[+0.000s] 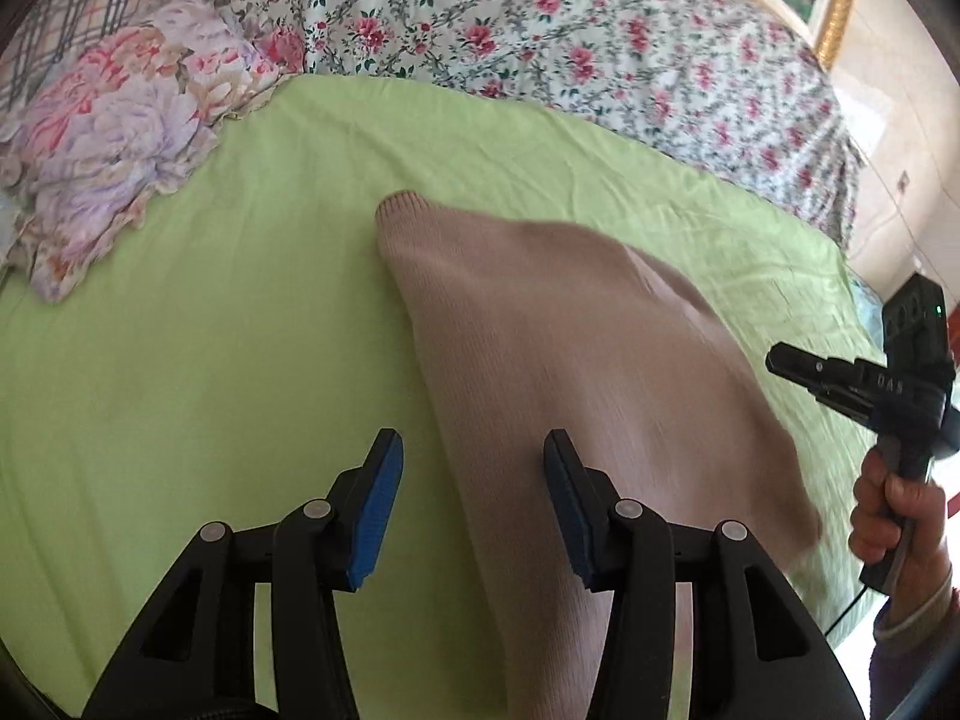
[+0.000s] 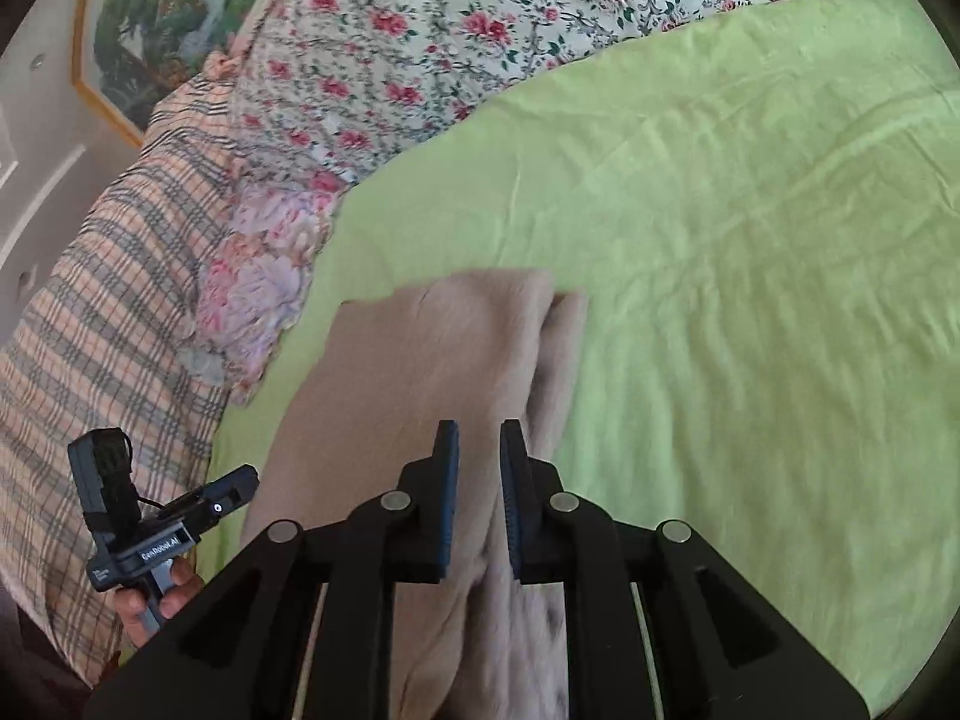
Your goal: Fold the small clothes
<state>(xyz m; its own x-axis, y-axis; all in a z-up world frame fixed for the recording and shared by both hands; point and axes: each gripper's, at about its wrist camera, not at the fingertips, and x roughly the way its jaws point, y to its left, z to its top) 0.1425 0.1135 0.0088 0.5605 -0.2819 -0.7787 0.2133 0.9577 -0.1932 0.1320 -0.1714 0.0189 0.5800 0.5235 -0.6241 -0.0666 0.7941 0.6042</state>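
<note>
A small beige knitted garment (image 1: 576, 348) lies on the light green bed sheet (image 1: 210, 330), partly folded over itself. My left gripper (image 1: 474, 498) is open above its near left edge and holds nothing. My right gripper (image 2: 480, 492) hovers over the same garment (image 2: 432, 360) with its jaws a narrow gap apart and nothing between them. In the left wrist view the right gripper (image 1: 780, 363) shows at the right edge, held in a hand, off the garment. In the right wrist view the left gripper (image 2: 240, 483) shows at the lower left.
A rose-print quilt (image 1: 540, 18) is bunched along the far side of the bed. A pastel floral pillow (image 1: 114, 138) and a plaid blanket (image 2: 102, 312) lie beside it. A framed picture (image 2: 150, 30) hangs on the wall behind.
</note>
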